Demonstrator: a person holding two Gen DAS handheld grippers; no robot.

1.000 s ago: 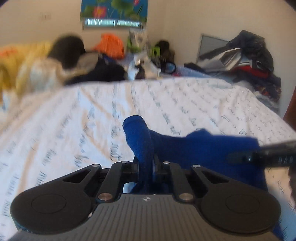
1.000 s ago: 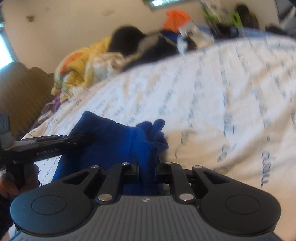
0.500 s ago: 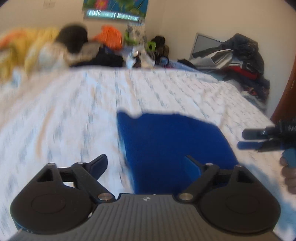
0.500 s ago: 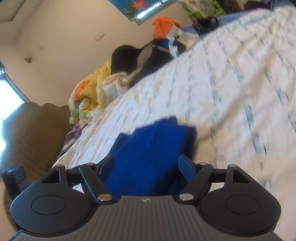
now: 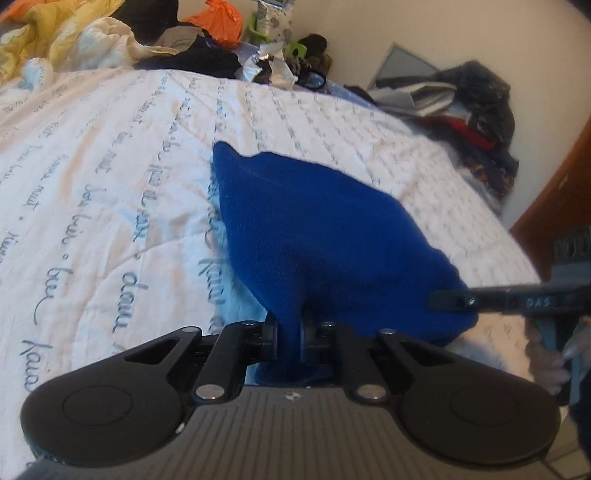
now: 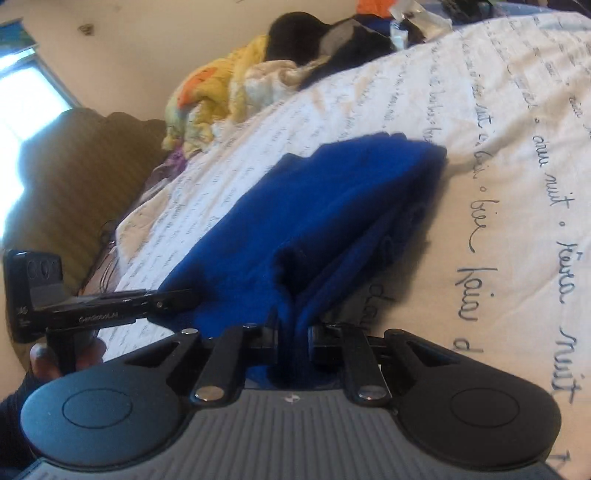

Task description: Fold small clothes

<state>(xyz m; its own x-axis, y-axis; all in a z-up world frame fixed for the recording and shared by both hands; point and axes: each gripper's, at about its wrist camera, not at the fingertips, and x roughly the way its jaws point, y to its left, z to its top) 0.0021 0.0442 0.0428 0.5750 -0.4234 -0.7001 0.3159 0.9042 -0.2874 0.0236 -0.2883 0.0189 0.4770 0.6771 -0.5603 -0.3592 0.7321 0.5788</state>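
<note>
A small blue garment (image 5: 317, 229) lies on the white bedspread with script writing (image 5: 110, 177). My left gripper (image 5: 290, 332) is shut on its near edge, which bunches between the jaws. My right gripper (image 6: 291, 336) is shut on the other near corner of the same blue garment (image 6: 314, 206), lifting a fold there. The right gripper's fingers show in the left wrist view (image 5: 454, 302) pinching the cloth at the right. The left gripper's fingers show in the right wrist view (image 6: 173, 297) at the cloth's left edge.
Piles of clothes lie along the bed's far end: yellow and cream (image 5: 74, 40), black (image 5: 199, 59), an orange bag (image 5: 221, 18). More dark clothes (image 5: 476, 96) are heaped at the right. A brown sofa (image 6: 74, 177) stands beyond the bed.
Both grippers let go of the cloth and opened half a second ago. Both have now shut again on the near edge of the blue garment, which lies spread flatter.
</note>
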